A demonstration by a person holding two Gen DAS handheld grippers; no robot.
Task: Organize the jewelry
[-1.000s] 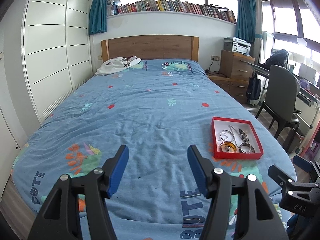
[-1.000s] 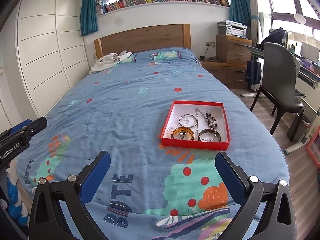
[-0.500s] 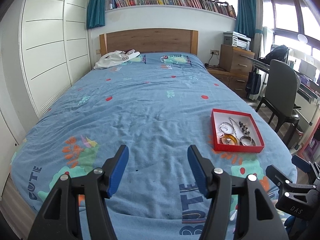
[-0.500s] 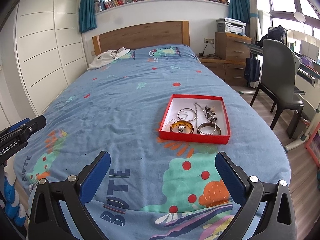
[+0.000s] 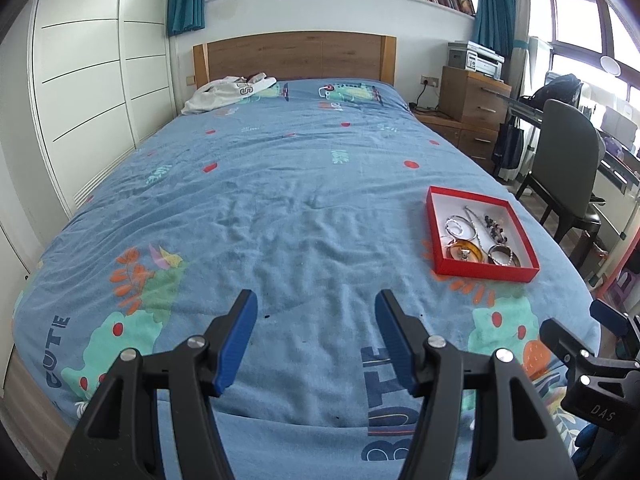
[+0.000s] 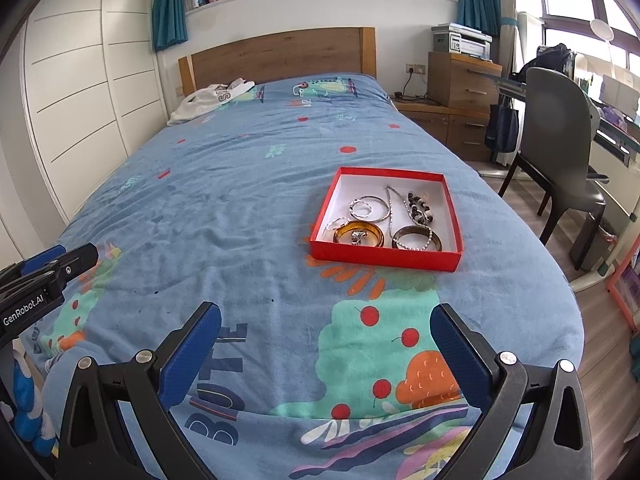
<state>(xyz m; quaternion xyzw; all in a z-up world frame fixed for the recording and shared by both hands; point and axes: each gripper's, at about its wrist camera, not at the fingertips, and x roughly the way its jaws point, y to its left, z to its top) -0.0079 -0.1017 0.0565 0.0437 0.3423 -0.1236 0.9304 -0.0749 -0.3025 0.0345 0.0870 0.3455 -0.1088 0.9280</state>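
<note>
On the bedspread (image 6: 240, 200), red tray (image 6: 384, 258) lies flat, long axis toward headboard (image 6: 280, 54).

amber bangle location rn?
Right wrist view: amber bangle lies in the red box on the bed, front-left corner, beside the beaded bangle.

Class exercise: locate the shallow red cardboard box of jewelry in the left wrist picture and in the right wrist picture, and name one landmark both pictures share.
Left wrist view: the shallow red cardboard box lies right of centre, on the blue patterned bedspread.
Right wrist view: the box lies just right of centre, nearer the camera.
Shared landmark: the wooden headboard at the far end of the bed.
</note>
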